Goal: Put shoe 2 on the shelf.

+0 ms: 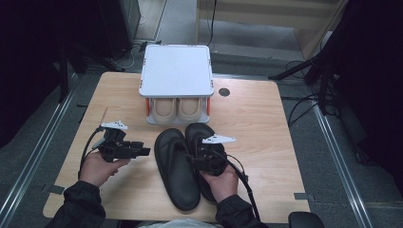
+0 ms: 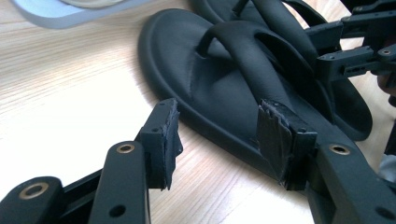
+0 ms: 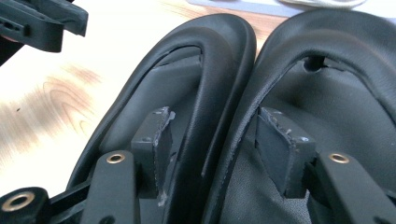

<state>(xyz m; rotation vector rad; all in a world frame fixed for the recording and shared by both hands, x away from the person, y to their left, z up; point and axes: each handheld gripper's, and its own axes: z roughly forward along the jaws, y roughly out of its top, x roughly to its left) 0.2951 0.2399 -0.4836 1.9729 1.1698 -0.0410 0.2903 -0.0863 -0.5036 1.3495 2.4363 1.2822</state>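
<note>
Your right gripper (image 1: pixel 207 153) straddles the adjoining inner edges of both black sandals (image 1: pixel 177 168), jaws parted around them at the table's (image 1: pixel 266 123) near centre. Your left gripper (image 1: pixel 142 151) hovers unclenched beside them. No legible brand or writing.

Near the middle of the frame, a pair of black sandals (image 1: pixel 183 166) lies side by side on the wooden counter (image 1: pixel 256 123). The right hand-held gripper (image 1: pixel 209 159) sits over the right sandal, where the two meet. The left hand-held gripper (image 1: pixel 140 152) hovers at lower left, just beside the left sandal. Above them stands a white rack (image 1: pixel 176 71) holding beige shoes (image 1: pixel 177 108).
</note>
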